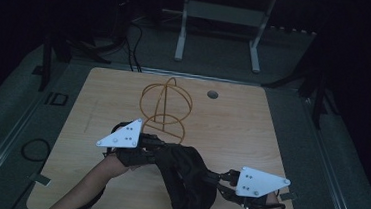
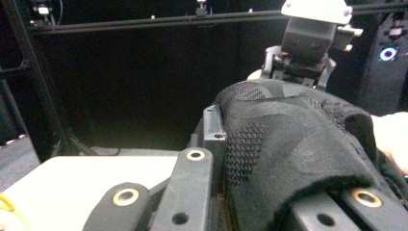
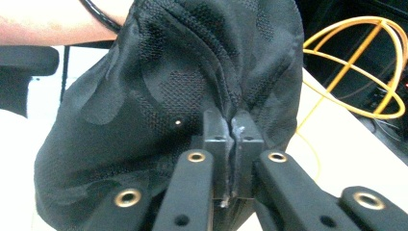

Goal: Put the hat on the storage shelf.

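Dim room, wooden table (image 1: 251,140). A black cap (image 1: 185,177) of mesh fabric hangs between the 2 grippers near the table's near edge, at centre.

Left gripper (image 1: 152,144): sits at the cap's left side, grey plate on top. In the left gripper view the fabric (image 2: 288,149) drapes over the jaws, which are closed and pinch the cap's edge.

Right gripper (image 1: 213,178): at the cap's right side, near the table's near-right corner. In the right gripper view its jaws meet tight, with a fold of the cap (image 3: 183,96) clamped between them.

Wire stand (image 1: 165,108): orange-yellow hoops forming a rounded frame, upright on the table just beyond the left gripper, apart from the cap. A small round hole (image 1: 213,94) lies in the tabletop, far right of the stand.
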A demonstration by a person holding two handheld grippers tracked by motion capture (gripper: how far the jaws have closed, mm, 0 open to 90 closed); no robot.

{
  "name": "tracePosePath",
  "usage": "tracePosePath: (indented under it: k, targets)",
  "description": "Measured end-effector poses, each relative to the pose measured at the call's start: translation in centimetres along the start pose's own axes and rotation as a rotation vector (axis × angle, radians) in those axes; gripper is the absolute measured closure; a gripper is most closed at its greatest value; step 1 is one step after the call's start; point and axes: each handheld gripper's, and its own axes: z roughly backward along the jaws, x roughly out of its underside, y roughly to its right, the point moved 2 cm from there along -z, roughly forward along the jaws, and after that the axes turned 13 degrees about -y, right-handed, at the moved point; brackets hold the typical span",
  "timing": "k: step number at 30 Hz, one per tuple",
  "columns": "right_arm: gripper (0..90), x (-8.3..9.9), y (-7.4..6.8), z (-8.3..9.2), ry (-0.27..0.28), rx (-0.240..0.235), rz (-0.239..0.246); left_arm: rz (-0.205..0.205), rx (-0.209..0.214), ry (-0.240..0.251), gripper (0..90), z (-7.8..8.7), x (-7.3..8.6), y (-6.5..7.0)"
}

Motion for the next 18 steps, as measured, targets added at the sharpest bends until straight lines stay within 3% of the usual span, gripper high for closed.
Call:
tracePosePath:
  k: [5,10,11,12,18]
  targets:
    - [88.7,0.3,0.1,0.0,0.006,0.007,-0.021,0.002,-0.023,-0.032,88.0,0.0,0.7,-0.3]
    - [88.9,0.3,0.5,0.4,0.040,-0.018,-0.061,0.012,-0.048,-0.052,87.6,-0.1,0.8,-0.6]
    - [88.9,0.1,0.6,0.7,0.057,-0.030,-0.081,-0.002,-0.081,-0.067,87.0,-0.1,0.7,-0.7]
    - [89.0,0.1,0.7,0.7,0.058,-0.033,-0.081,-0.005,-0.087,-0.067,86.5,-0.1,0.6,-0.7]
    - [89.0,0.0,1.0,1.4,0.077,-0.034,-0.097,0.021,-0.172,-0.104,62.8,0.1,0.4,-0.9]
